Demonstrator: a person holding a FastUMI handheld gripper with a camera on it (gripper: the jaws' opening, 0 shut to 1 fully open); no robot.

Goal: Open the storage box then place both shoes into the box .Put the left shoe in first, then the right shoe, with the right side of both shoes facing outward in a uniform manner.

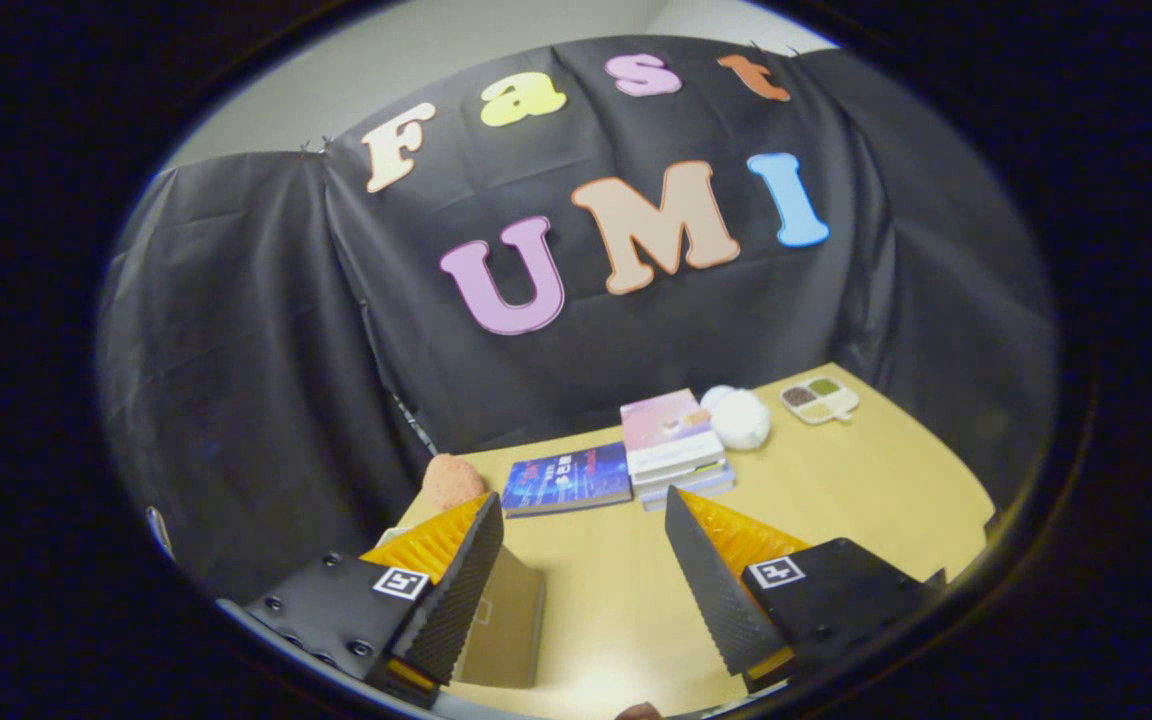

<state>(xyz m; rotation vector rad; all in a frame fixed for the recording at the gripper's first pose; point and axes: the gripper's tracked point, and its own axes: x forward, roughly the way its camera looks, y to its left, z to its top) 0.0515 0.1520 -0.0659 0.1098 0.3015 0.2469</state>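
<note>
1. One brown cardboard storage box (506, 625) sits on the worktop (836, 490) under and just beside my left finger, which hides part of it; I cannot tell whether its lid is open.
2. I see my gripper (581, 545) with its fingers (456, 580) wide apart, holding nothing, with bare worktop between them.
3. Beyond the fingertips, a blue book (568, 480) lies flat, and just beside it a stack of books (674, 438) with a pink cover on top.
4. Near the left fingertip, at the worktop's far corner, I make out a fuzzy pinkish-brown lump (452, 482).
5. Past the stack lies a white fluffy ball (739, 417), and further off a small divided tray (819, 399) with dark and green fillings.
6. Black cloth (266, 350) walls the booth behind everything.
</note>
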